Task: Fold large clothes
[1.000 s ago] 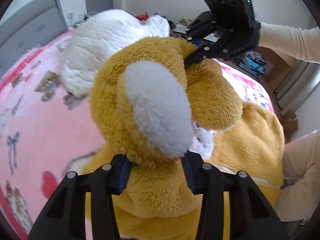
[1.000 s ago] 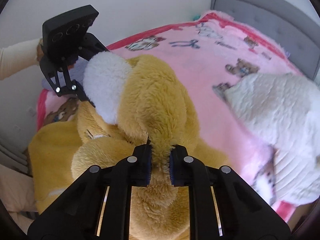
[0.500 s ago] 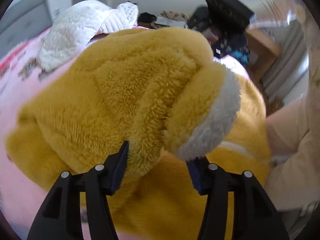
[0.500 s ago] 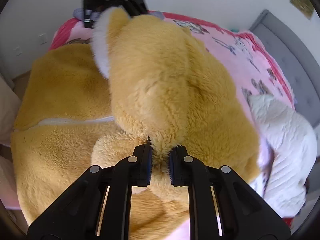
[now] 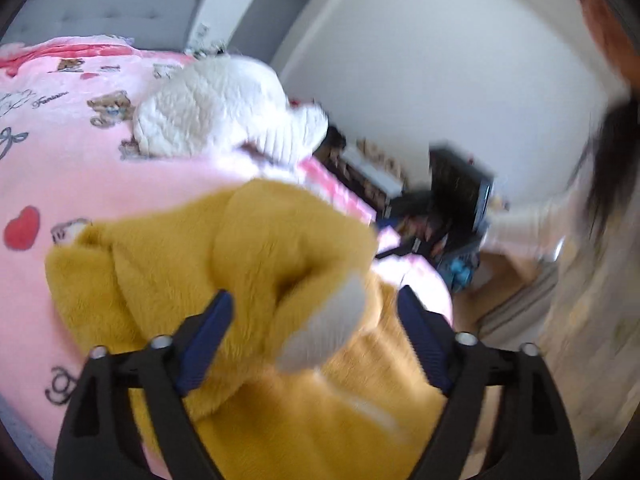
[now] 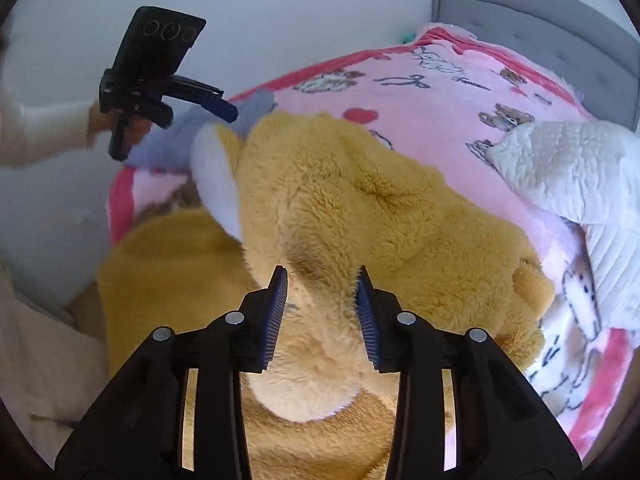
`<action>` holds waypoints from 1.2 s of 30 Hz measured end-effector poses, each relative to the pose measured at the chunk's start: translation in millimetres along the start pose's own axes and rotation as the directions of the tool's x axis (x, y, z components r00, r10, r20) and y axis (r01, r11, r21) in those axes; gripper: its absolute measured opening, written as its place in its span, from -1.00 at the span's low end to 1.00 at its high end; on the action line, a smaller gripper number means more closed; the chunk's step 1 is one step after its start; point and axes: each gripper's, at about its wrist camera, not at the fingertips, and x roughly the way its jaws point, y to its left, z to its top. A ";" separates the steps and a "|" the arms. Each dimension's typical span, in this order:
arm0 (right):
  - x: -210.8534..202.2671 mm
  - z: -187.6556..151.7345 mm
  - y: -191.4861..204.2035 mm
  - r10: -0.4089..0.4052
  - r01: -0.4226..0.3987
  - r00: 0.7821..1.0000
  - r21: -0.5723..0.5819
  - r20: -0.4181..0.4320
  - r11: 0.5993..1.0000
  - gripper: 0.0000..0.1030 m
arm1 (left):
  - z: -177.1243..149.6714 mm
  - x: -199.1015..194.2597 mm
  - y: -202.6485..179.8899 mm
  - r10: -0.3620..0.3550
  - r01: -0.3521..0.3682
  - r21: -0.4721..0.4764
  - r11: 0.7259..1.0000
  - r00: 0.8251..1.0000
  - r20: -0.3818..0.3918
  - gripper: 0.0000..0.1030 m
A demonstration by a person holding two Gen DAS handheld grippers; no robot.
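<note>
A mustard-yellow fleece garment point(image 6: 360, 208) with a white-lined part point(image 6: 216, 184) lies bunched on the pink bed; it also shows in the left wrist view point(image 5: 248, 264). My right gripper point(image 6: 322, 286) is open, its jaws parted around a fold of the fleece. My left gripper point(image 5: 312, 308) is open wide above the fleece and, in the right wrist view point(image 6: 192, 100), is lifted clear of the garment at the upper left. The left wrist view is blurred.
A white quilted garment point(image 6: 576, 168) lies on the pink printed blanket point(image 6: 432, 92), also in the left wrist view point(image 5: 216, 112). A grey headboard point(image 6: 540, 24) stands behind. Clutter and a dark object point(image 5: 460, 188) sit on the floor beside the bed.
Both grippers have opened and let go of the fleece. The left gripper has pulled up and away. The folded top part now rests on the garment.
</note>
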 end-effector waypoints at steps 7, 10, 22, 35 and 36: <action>-5.1 46.2 -35.6 0.012 -0.058 0.983 0.247 0.181 0.967 0.09 | 56.0 47.4 -14.7 0.215 -0.209 0.069 0.975 0.972 -0.097 0.69; 10.0 60.8 -46.8 -0.040 -0.007 0.990 0.332 0.135 0.943 -0.27 | 64.4 71.8 -13.8 0.355 -0.358 -0.017 0.934 0.930 -0.092 0.69; 47.3 10.1 -17.2 0.075 -0.048 0.996 0.419 -0.049 0.907 -0.53 | -25.4 107.9 -16.2 0.336 -0.359 -0.232 0.904 0.932 -0.133 0.45; 101.9 -68.0 14.0 -0.083 0.121 0.984 0.247 -0.157 0.962 -0.65 | -125.9 159.8 -31.4 0.459 -0.459 -0.041 0.887 0.888 -0.012 0.53; 109.1 -65.5 16.0 -0.099 0.138 0.981 0.238 -0.170 0.961 -0.65 | -130.1 162.2 -29.9 0.473 -0.474 -0.027 0.880 0.881 -0.016 0.53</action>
